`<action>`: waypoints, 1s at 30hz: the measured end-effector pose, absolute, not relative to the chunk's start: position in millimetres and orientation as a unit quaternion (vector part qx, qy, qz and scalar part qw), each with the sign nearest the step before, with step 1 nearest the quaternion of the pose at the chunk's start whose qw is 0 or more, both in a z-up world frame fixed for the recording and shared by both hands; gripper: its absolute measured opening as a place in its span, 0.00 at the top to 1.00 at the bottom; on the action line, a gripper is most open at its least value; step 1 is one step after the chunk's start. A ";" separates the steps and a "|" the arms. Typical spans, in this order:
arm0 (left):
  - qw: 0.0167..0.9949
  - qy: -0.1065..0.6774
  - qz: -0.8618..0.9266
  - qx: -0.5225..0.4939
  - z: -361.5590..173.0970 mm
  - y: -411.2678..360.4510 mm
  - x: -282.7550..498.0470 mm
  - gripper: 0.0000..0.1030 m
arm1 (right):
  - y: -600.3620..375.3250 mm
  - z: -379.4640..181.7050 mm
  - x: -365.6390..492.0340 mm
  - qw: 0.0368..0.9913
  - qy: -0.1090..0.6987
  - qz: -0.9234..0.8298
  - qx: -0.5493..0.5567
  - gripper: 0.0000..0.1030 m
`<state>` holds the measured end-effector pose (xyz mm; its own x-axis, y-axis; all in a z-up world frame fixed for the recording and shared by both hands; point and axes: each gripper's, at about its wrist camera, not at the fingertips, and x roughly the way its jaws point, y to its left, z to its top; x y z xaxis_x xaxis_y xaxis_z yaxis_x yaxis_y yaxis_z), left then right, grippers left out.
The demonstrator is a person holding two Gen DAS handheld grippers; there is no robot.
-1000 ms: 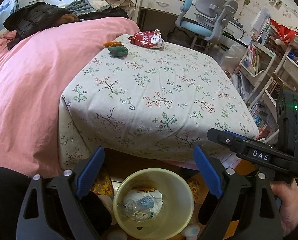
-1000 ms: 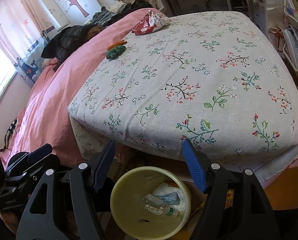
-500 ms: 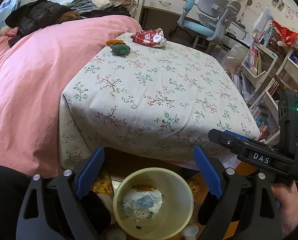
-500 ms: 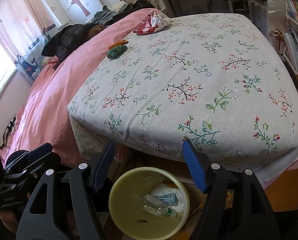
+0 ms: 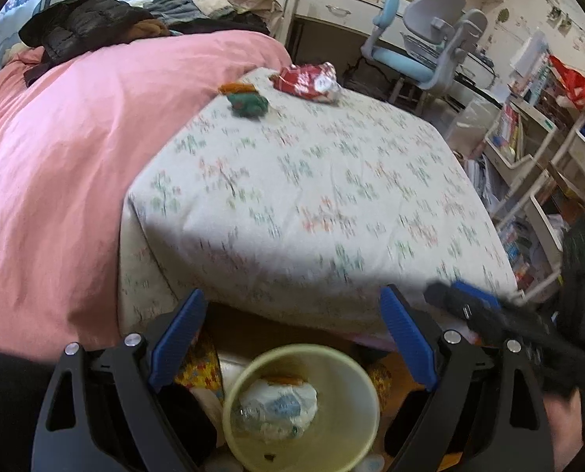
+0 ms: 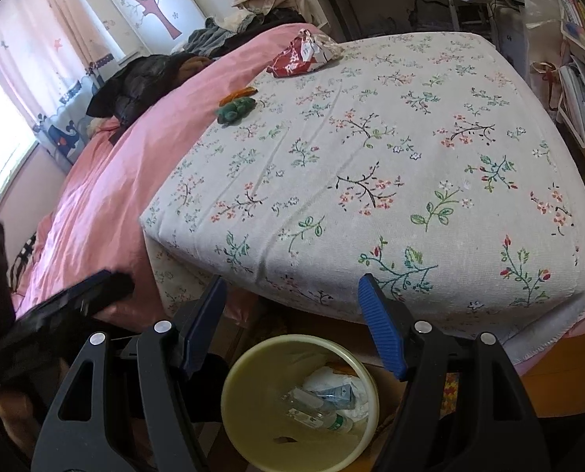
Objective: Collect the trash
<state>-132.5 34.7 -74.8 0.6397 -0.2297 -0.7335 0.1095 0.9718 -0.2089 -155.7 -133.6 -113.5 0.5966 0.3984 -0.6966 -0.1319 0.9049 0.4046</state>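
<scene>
A: At the foot of the bed, what sat between the two grippers?

B: A pale yellow bin (image 6: pixel 300 401), low at six o'clock in both views. Crumpled white paper (image 6: pixel 333 383) and a clear plastic bottle (image 6: pixel 318 419) lay inside it.

A: Were the grippers holding anything?

B: No. The left gripper (image 5: pixel 292 338) had its blue pads spread wide with nothing between them, and the bin showed below the gap. The right gripper (image 6: pixel 292 322) was likewise released and empty, with the bin under its gap too.

A: Where was the trash that had not been picked up?

B: On the flowered blanket (image 6: pixel 371 165), well away from both grippers. In the right view a red and white wrapper (image 6: pixel 302 57) lay at twelve o'clock near the far edge. A crumpled green piece (image 6: pixel 235 110) was at eleven o'clock, with an orange scrap (image 6: pixel 235 94) just beside it. In the left view the same wrapper (image 5: pixel 308 80) and green piece (image 5: pixel 249 104) lay at twelve o'clock.

A: Anything else on the bed?

B: A pink duvet (image 5: pixel 56 157) covered the nine o'clock side, with a black jacket (image 5: pixel 84 23) heaped at its far end. The left view was blurred.
</scene>
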 end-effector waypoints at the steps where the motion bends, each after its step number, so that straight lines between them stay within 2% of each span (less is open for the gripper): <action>1: 0.905 0.410 -0.088 -0.072 -71.2 35.8 -125.0 0.16 | -134.4 -112.4 -155.9 0.880 0.421 0.151 0.161 0.35; 6: 0.918 0.385 -0.059 -0.072 -52.8 46.6 -74.7 0.16 | -140.9 -108.4 -156.1 0.882 0.410 0.148 0.178 0.35; 14: 0.915 0.394 -0.041 -0.081 -51.8 56.1 22.0 0.16 | -144.3 -104.1 -147.0 0.881 0.403 0.149 0.198 0.35; 18: 0.915 0.394 -0.037 -0.077 -58.4 58.3 66.2 0.16 | -144.6 -91.2 -135.5 0.892 0.384 0.149 0.188 0.35; 23: 0.904 0.415 -0.044 -0.091 -74.9 57.3 112.0 0.16 | -141.0 -100.9 -111.6 0.884 0.392 0.152 0.205 0.35; 30: 0.899 0.435 -0.036 -0.043 -88.1 48.7 144.9 0.16 | -132.2 -111.2 -85.0 0.876 0.405 0.164 0.204 0.35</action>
